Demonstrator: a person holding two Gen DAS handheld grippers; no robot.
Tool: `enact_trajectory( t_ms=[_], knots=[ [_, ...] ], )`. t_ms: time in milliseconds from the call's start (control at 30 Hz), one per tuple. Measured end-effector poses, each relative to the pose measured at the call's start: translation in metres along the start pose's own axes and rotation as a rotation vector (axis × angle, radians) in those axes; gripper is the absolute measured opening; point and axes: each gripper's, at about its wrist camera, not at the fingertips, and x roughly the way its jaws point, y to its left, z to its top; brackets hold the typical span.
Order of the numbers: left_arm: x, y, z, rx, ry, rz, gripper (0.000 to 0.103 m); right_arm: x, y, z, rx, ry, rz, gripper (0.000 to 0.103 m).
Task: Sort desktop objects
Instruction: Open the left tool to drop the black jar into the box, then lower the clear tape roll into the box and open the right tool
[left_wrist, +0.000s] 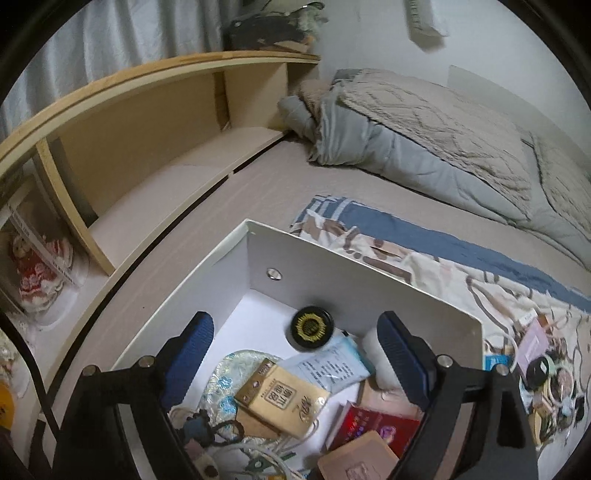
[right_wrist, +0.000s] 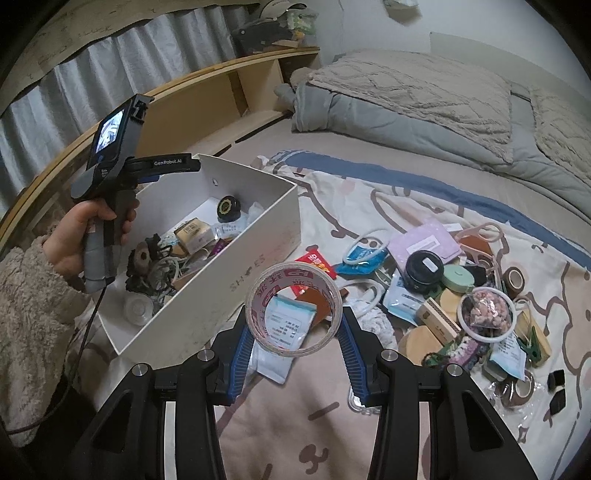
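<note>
Sort partly done: white box (right_wrist: 229, 291) holds several items, left gripper (left_wrist: 295, 354) released above it, right gripper (right_wrist: 293, 336) grasping tape roll (right_wrist: 293, 314), pile (right_wrist: 461, 291) at right remains.

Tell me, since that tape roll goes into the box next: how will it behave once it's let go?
The tape roll is a round, hollow ring, so it could roll if it lands on edge. It looks thin-walled and nearly used up, so probably light. The right gripper holds it across its width; hard squeezing might bend it. The white box walls should stop it.
</note>
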Motion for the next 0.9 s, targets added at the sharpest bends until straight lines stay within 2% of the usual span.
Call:
enact_trajectory(
  t_ms=[67, 400, 733, 867, 900],
  knots=[
    [-0.007, -0.003, -0.002, -0.019, -0.012, 0.023, 0.091, 0.001, 0.006, 0.000, -0.012, -0.004, 0.007, 0.046],
    [-0.038, -0.008, -0.010, 0.033, -0.037, -0.040, 0.091, 0.020, 0.037, 0.008, -0.057, -0.009, 0.013, 0.046],
    [-0.059, 0.015, -0.011, -0.002, -0.071, -0.050, 0.091, 0.055, 0.076, 0.047, -0.079, -0.048, 0.024, 0.046],
    [-0.065, 0.027, -0.009, -0.018, -0.084, -0.036, 0.091, 0.077, 0.096, 0.066, -0.081, -0.032, 0.042, 0.046],
    [-0.067, 0.031, -0.009, -0.087, -0.103, 0.044, 0.091, 0.084, 0.101, 0.072, -0.090, -0.025, 0.042, 0.046]
  ],
)
